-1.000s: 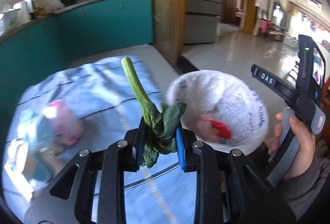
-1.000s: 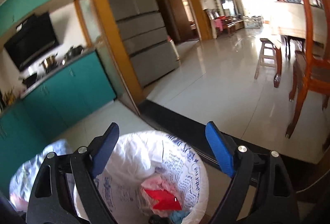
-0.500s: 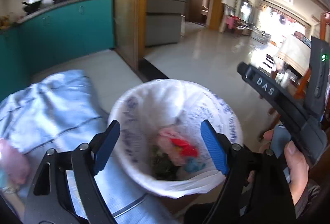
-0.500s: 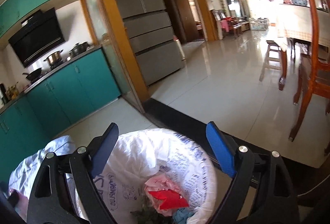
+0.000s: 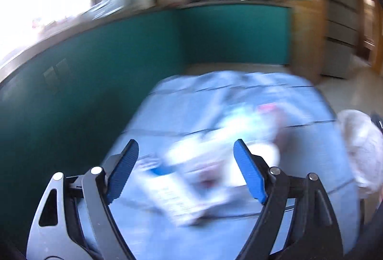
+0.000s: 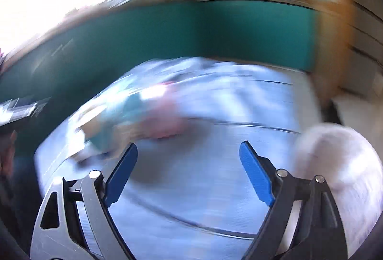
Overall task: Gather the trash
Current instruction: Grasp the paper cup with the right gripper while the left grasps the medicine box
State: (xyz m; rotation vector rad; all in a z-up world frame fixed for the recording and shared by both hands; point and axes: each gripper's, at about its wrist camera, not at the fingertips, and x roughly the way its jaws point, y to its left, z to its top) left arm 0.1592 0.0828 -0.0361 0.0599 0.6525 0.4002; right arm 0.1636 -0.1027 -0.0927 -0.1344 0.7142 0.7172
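The trash [image 5: 222, 159] lies in a blurry pile on the blue cloth [image 5: 239, 97]. In the left wrist view it shows white, pale blue and pink bits, with a white paper sheet [image 5: 182, 202] nearest the camera. The same pile shows in the right wrist view as pink and teal blobs, left of the middle. The pictures are too smeared to tell what each piece is.

The white bag [image 6: 335, 159] sits at the right edge of the cloth, well apart from the pile.

The left gripper [image 5: 185, 171] hangs above the pile. Its blue fingers [image 5: 123, 171] stand wide apart and hold nothing. The trash shows in the gap between them but they do not press on it.

The right gripper [image 6: 188, 174] hangs over bare cloth, between the pile and the bag. Its blue fingers [image 6: 256, 174] are wide apart too, and hold nothing.

Behind the cloth stand teal cabinets [image 5: 119, 63] and a brown door frame [image 5: 306, 20].
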